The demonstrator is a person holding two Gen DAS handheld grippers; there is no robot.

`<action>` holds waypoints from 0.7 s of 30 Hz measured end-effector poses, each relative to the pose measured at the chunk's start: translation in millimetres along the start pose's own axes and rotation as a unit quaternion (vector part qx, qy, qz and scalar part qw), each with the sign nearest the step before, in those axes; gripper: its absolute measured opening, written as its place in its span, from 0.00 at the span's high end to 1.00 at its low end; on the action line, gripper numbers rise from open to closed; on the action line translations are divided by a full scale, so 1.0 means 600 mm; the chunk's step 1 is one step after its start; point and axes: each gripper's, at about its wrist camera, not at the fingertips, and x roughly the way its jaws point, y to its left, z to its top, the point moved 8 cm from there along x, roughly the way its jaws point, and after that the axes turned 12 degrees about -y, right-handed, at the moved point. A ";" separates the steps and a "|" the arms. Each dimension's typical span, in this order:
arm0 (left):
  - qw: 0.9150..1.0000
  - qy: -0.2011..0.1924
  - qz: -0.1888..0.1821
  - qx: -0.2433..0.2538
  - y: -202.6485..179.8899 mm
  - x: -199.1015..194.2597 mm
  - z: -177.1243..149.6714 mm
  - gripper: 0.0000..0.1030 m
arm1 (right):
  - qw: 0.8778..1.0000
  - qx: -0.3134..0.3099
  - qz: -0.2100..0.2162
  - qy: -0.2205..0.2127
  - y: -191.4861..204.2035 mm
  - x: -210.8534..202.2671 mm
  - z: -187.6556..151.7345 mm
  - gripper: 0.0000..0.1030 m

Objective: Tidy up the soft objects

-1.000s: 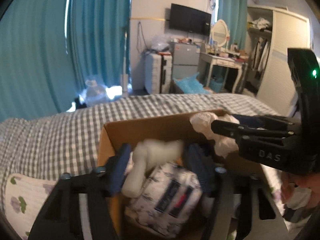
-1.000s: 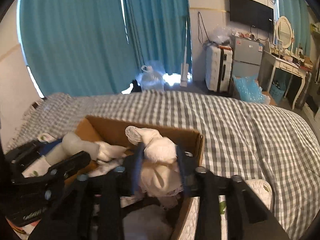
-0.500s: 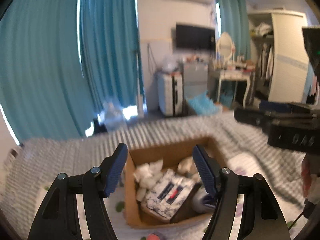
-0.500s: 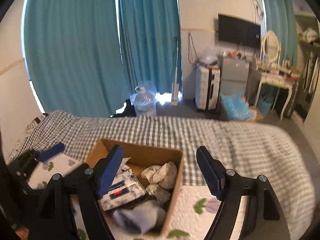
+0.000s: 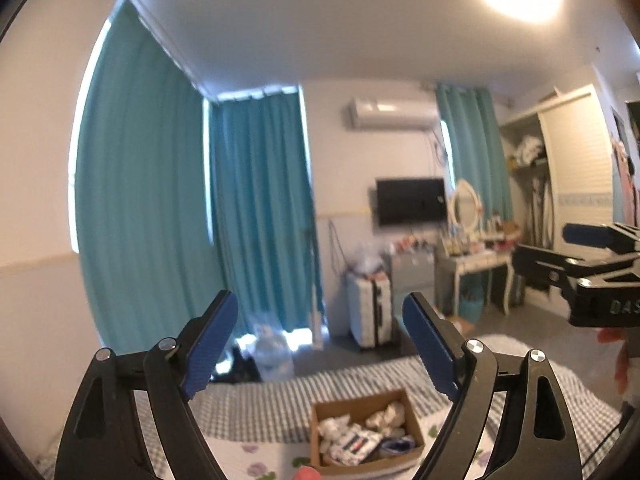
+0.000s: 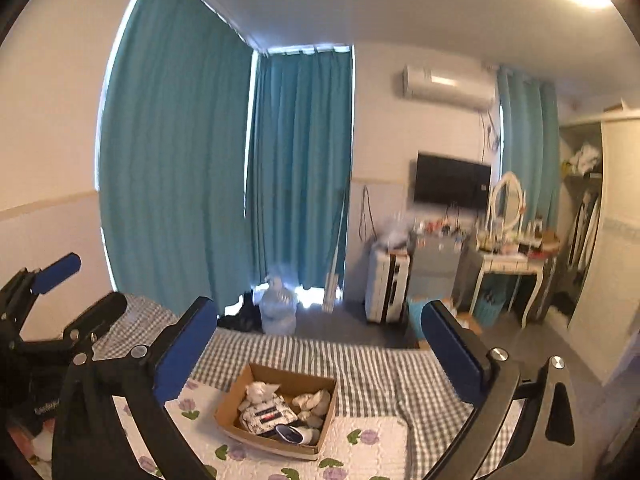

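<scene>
Checked bedding (image 6: 360,364) carries a cardboard box (image 6: 276,412) of crumpled whites (both tools (image 5: 320,344) (image 6: 320,348) gape, unladen).

Teal curtains (image 6: 224,160), wall television (image 6: 452,186), white dressing table (image 6: 508,268), perhaps cluttered.

soft objects (image 6: 280,408) fill box (image 6: 236,390) (open)

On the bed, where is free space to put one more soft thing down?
Free: the checked cover behind and right of the cardboard box, and the flowered quilt right of it. Crowded: the box itself, already full of soft things.
</scene>
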 end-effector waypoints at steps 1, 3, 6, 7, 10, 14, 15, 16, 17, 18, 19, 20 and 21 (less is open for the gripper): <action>1.000 -0.011 0.008 0.002 0.003 -0.012 0.012 0.17 | 1.000 -0.001 -0.001 -0.007 0.002 -0.017 0.009 0.00; 0.999 -0.028 0.019 0.006 0.009 -0.030 0.026 0.16 | 1.000 -0.007 0.002 -0.017 0.007 -0.046 0.019 0.00; 0.999 -0.028 0.019 -0.001 0.018 -0.040 0.013 0.16 | 1.000 -0.014 0.011 -0.019 0.022 -0.085 0.007 0.00; 0.999 -0.026 0.022 -0.004 0.022 -0.045 0.004 0.16 | 1.000 -0.013 0.016 -0.023 0.027 -0.097 -0.002 0.00; 0.999 -0.039 0.025 -0.010 0.032 -0.055 -0.026 0.16 | 0.999 -0.012 0.013 -0.042 0.034 -0.124 -0.042 0.00; 0.996 -0.059 0.059 0.007 0.043 -0.069 -0.108 0.16 | 0.998 0.006 -0.004 -0.063 0.022 -0.121 -0.104 0.00; 0.997 -0.055 0.056 0.007 0.041 -0.065 -0.129 0.16 | 0.998 0.007 -0.009 -0.060 0.017 -0.112 -0.116 0.00; 0.997 -0.046 0.058 0.007 0.042 -0.056 -0.151 0.16 | 0.998 0.008 -0.016 -0.057 0.016 -0.099 -0.137 0.00; 0.998 -0.036 0.060 0.008 0.042 -0.048 -0.173 0.16 | 0.998 0.008 -0.018 -0.053 0.017 -0.084 -0.160 0.00; 0.998 -0.029 0.064 0.004 0.044 -0.038 -0.196 0.16 | 0.998 0.009 -0.018 -0.053 0.017 -0.074 -0.178 0.00; 0.998 -0.022 0.066 0.000 0.044 -0.027 -0.215 0.16 | 0.999 0.013 -0.016 -0.045 0.019 -0.054 -0.210 0.00; 0.998 -0.006 0.061 -0.005 0.043 -0.008 -0.245 0.16 | 0.999 0.014 -0.014 -0.041 0.022 -0.042 -0.227 0.00; 0.998 0.006 0.062 -0.005 0.043 0.004 -0.262 0.16 | 0.999 0.015 -0.014 -0.032 0.024 -0.022 -0.252 0.00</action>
